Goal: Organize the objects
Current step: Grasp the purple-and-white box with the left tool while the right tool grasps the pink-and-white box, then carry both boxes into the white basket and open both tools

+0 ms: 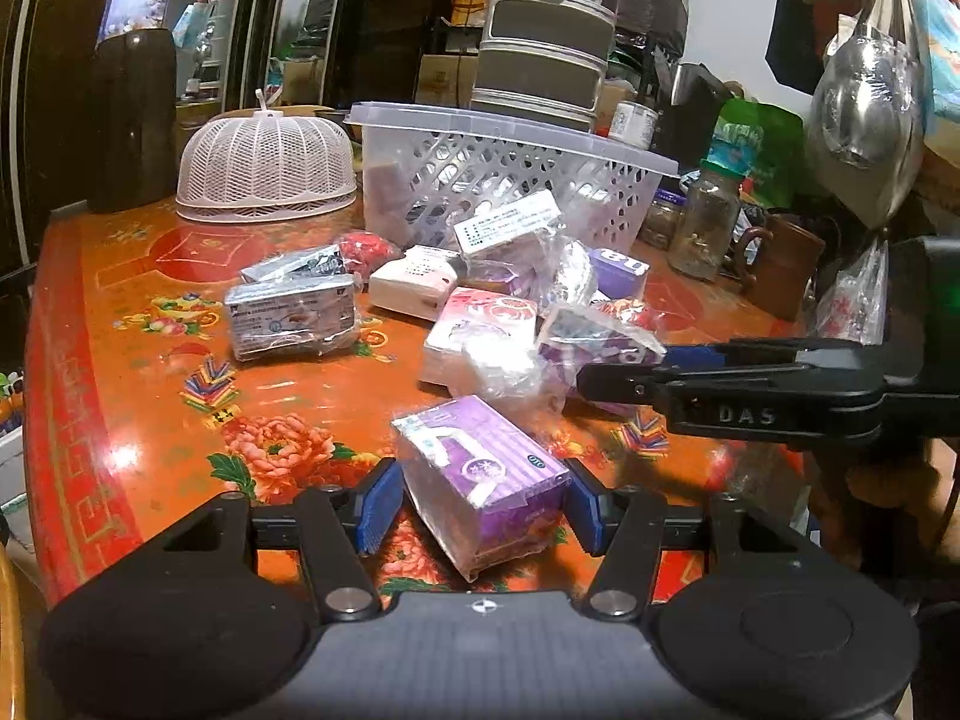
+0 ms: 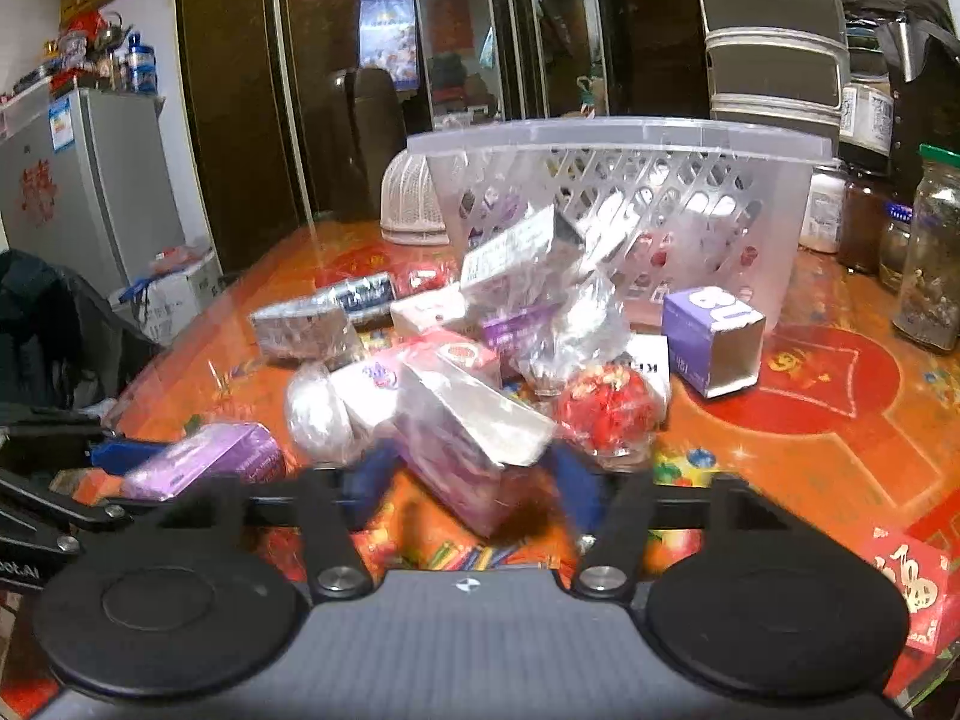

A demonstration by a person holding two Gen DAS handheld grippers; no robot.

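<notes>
A heap of wrapped boxes and packets lies on the orange floral table (image 1: pixel 138 360) before a clear plastic basket (image 1: pixel 510 180). My left gripper (image 1: pixel 480 501) is open, its blue pads either side of a purple wrapped box (image 1: pixel 486 480) on the table. My right gripper (image 2: pixel 474 480) is open around a purple-and-silver wrapped box (image 2: pixel 474 444) at the near edge of the heap; it also shows from the side in the left wrist view (image 1: pixel 624 378). The purple box shows in the right wrist view (image 2: pixel 204 459) too.
A pink mesh food cover (image 1: pixel 267 168) stands left of the basket. Glass jars (image 1: pixel 705 228) and a brown mug (image 1: pixel 780 264) stand right of it. An open purple carton (image 2: pixel 714 339) and a red wrapped ball (image 2: pixel 609 408) lie nearby. Stacked tins (image 1: pixel 546 42) stand behind.
</notes>
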